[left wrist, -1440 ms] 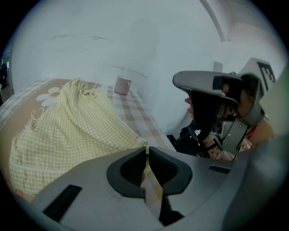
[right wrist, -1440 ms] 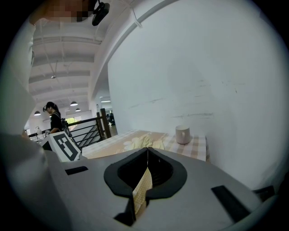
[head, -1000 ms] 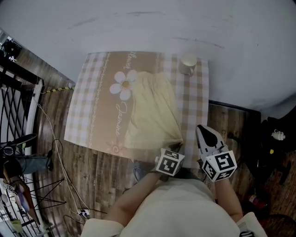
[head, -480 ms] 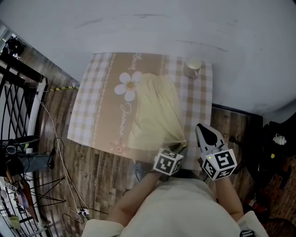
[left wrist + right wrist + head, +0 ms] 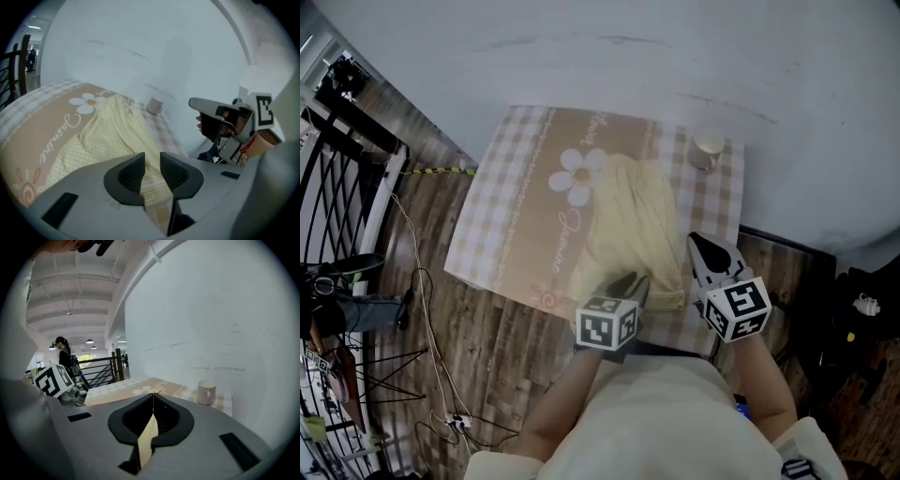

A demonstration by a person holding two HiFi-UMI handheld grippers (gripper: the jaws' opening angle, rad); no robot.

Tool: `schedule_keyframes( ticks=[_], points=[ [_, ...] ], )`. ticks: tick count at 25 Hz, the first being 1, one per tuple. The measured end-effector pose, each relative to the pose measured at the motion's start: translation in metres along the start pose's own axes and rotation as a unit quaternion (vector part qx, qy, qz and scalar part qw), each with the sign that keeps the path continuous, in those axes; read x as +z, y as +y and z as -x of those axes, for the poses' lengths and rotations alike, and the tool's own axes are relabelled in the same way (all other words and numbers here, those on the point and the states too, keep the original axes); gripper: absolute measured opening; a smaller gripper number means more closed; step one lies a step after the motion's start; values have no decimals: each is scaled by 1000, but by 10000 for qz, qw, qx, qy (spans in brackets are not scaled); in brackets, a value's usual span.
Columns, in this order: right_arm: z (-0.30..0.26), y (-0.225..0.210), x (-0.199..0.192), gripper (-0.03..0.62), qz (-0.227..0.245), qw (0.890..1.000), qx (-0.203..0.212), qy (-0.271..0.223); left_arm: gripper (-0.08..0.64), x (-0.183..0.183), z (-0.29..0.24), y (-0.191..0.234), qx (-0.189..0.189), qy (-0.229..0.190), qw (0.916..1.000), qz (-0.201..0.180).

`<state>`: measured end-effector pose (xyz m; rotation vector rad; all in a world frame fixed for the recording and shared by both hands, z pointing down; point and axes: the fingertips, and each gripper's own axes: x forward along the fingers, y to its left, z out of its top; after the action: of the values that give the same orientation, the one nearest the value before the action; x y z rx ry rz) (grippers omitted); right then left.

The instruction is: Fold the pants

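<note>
Pants, pale yellow, lie along the right half of the checked surface, near hem at its front edge. A white mug stands well apart at the far right corner; what it holds cannot be told. The left gripper hovers over the hem, jaws just opened and pressing nothing, while the right gripper is closed.

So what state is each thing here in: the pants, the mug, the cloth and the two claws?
tablecloth: spread flat.
pants: lying on the tablecloth, apparently folded lengthwise.
mug: upright, near the far corner.
left claw: open, jaws just been opening; pants show in the gap, not pinched.
right claw: shut, holding nothing I can make out.
</note>
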<state>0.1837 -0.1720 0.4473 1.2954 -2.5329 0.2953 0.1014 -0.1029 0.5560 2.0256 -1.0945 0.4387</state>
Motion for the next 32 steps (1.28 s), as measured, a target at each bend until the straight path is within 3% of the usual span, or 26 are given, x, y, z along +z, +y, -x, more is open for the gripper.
schedule_keyframes(
  ticks=[8, 13, 23, 26, 32],
  points=[
    [-70, -10, 12, 0, 362, 9988, 275, 194, 44, 42, 33, 46, 632, -623, 9957, 270],
    [-124, -24, 10, 0, 119, 9988, 274, 393, 28, 61, 48, 71, 978, -884, 9907, 337],
    [-216, -47, -48, 6, -216, 9891, 309, 1422, 17, 81, 55, 99, 1148, -1079, 9863, 487],
    [-235, -49, -63, 69, -287, 9837, 318, 1748, 17, 79, 56, 103, 1164, -1054, 9860, 558],
    [-259, -46, -81, 130, -183, 9747, 268, 2212, 17, 72, 61, 114, 1169, -1002, 9856, 696]
  ],
)
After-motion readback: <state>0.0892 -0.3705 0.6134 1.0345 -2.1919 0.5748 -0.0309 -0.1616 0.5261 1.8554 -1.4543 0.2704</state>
